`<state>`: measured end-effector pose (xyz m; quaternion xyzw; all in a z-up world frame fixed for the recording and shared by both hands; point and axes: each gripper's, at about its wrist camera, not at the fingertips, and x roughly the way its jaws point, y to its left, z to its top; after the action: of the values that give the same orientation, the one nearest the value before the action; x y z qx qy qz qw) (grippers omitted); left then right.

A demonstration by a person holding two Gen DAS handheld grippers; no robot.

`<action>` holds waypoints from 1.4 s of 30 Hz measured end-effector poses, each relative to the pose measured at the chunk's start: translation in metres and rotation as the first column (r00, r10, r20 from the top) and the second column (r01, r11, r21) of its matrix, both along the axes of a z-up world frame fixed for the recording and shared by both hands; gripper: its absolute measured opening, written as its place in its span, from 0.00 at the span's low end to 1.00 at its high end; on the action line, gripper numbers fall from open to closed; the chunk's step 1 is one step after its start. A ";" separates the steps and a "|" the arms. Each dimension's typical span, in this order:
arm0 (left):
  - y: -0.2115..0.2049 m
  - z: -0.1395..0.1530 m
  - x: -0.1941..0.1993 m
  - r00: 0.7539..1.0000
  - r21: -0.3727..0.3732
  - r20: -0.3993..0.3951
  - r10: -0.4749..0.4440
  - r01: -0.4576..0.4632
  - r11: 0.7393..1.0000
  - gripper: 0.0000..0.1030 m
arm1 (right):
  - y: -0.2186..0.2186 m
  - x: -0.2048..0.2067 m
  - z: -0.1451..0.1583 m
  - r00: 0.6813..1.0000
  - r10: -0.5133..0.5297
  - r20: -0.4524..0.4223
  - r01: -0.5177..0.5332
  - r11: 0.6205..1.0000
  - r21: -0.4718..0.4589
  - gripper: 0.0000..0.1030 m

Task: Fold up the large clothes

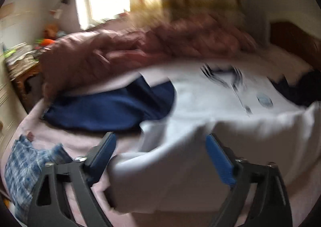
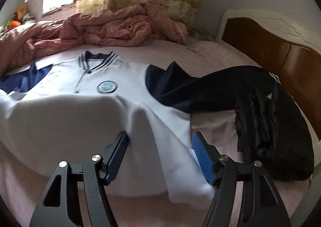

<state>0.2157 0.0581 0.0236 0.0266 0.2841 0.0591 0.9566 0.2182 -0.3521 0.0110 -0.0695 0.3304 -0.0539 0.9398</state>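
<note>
From the left wrist view, the left gripper [image 1: 160, 154] is standing with its blue-padded jaws wide apart, and the pads are not pressing on anything; the hem of the white zip-front jacket with navy-blue sleeves and a striped collar [image 1: 200, 106] is lying loosely between and under them, on the pale pink bed sheet [image 1: 66, 138]; the picture is smearing with motion, so finer detail is hard to read; one navy sleeve [image 1: 112, 106] is lying spread out to the left of the body, beside a rumpled dusty-pink quilt [image 1: 140, 46], and a blue-and-white checked cloth [image 1: 26, 166] is sitting at the near left edge; to do this step well, I judge the gripper should be clearing the cloth fully before reaching for the sleeve, so no pad is dragging the hem out of line.

From the right wrist view, the right gripper [image 2: 160, 158] is also standing with jaws apart, its pads flanking a raised fold of the white body without clamping it; the jacket is lying face up across the middle of the bed, collar toward the quilt, round chest badge [image 2: 107, 87] showing; the bottom part seems to be doubled up toward the chest, though I cannot tell how neatly; the other navy sleeve [image 2: 170, 86] is running out to the right, touching a black fringed garment [image 2: 270, 116] near the brown wooden headboard [image 2: 270, 46]; the sensible care here is keeping that black piece out of the fold and taking the sleeve near its cuff, bringing it flat across the body.
</note>
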 end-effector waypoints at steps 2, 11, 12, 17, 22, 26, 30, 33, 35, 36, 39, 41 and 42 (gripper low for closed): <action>0.007 0.003 -0.005 0.999 -0.040 0.028 -0.017 0.018 0.999 0.88 | -0.001 0.001 0.002 0.999 -0.007 0.034 0.007 1.000 -0.004 0.75; 0.025 -0.028 -0.007 1.000 -0.069 -0.022 0.016 -0.017 0.997 0.91 | -0.049 -0.013 -0.006 0.993 -0.085 0.084 0.067 0.978 0.200 0.91; 0.028 -0.034 -0.003 0.999 -0.076 -0.037 0.021 -0.024 0.997 0.91 | -0.052 -0.013 -0.009 0.993 -0.088 0.073 0.071 0.974 0.214 0.91; 0.044 -0.066 0.019 0.991 -0.099 -0.132 0.033 -0.046 0.994 0.80 | -0.071 0.002 -0.034 0.997 -0.077 0.022 0.067 0.950 0.304 0.91; 0.050 -0.087 0.034 0.982 -0.114 -0.184 0.050 -0.072 0.991 0.54 | -0.065 0.038 -0.043 0.999 0.031 -0.012 -0.026 0.948 0.317 0.23; 0.045 -0.099 0.035 0.973 -0.046 -0.204 0.107 -0.119 0.992 0.08 | -0.069 0.070 -0.041 0.998 -0.067 -0.009 0.068 0.970 0.235 0.12; 0.039 -0.099 0.032 0.972 0.011 -0.179 0.149 -0.149 0.989 0.05 | -0.102 0.100 -0.087 0.978 -0.131 -0.165 0.181 0.922 0.341 0.11; 0.043 -0.094 0.026 0.971 0.013 -0.140 0.194 -0.194 0.981 0.05 | -0.111 0.087 -0.074 0.984 -0.128 -0.121 0.168 0.893 0.417 0.11; 0.047 -0.088 0.021 0.971 -0.004 -0.110 0.212 -0.214 0.977 0.05 | -0.111 0.072 -0.061 0.990 -0.119 -0.079 0.142 0.890 0.433 0.11; 0.047 -0.087 0.019 0.970 -0.004 -0.102 0.222 -0.224 0.975 0.05 | -0.111 0.065 -0.056 0.991 -0.117 -0.066 0.134 0.892 0.432 0.11; 0.047 -0.086 0.018 0.962 0.017 -0.100 0.255 -0.254 0.967 0.05 | -0.108 0.043 -0.044 0.994 -0.090 -0.069 0.111 0.898 0.426 0.34; 0.045 -0.089 0.021 0.957 0.042 -0.111 0.267 -0.264 0.964 0.05 | -0.102 0.031 -0.042 0.994 -0.077 -0.083 0.103 0.914 0.392 0.56; 0.044 -0.091 0.022 0.955 0.052 -0.117 0.274 -0.269 0.962 0.05 | -0.102 0.024 -0.043 0.992 -0.085 -0.096 0.115 0.923 0.367 0.57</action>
<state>0.2382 0.1018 -0.0675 0.0081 0.3425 0.1932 0.9194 0.2425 -0.4539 -0.0321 0.1248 0.3740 -0.0355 0.9183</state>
